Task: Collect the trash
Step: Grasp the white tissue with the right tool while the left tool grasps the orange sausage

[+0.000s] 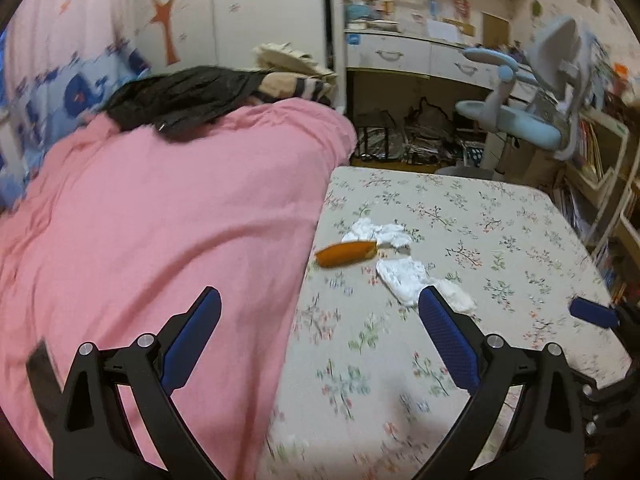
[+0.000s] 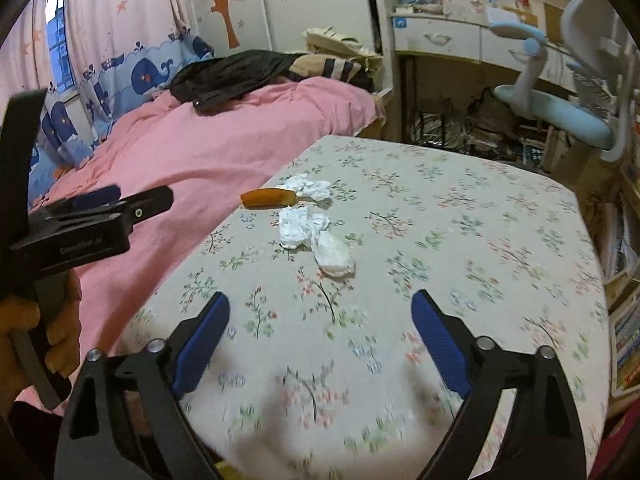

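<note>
tissues [image 2: 304, 226] on table [image 2: 460, 240], bed [image 2: 224, 152] left

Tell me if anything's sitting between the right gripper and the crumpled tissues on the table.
Nothing visible does. The right gripper has its jaws wide open, and only bare floral tablecloth lies between it and the nearest crumpled tissue. The orange peel lies beyond the tissues.

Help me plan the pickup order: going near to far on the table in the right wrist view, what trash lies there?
Nearest tissue wad → middle tissue wad → orange peel → far tissue wad.
</note>
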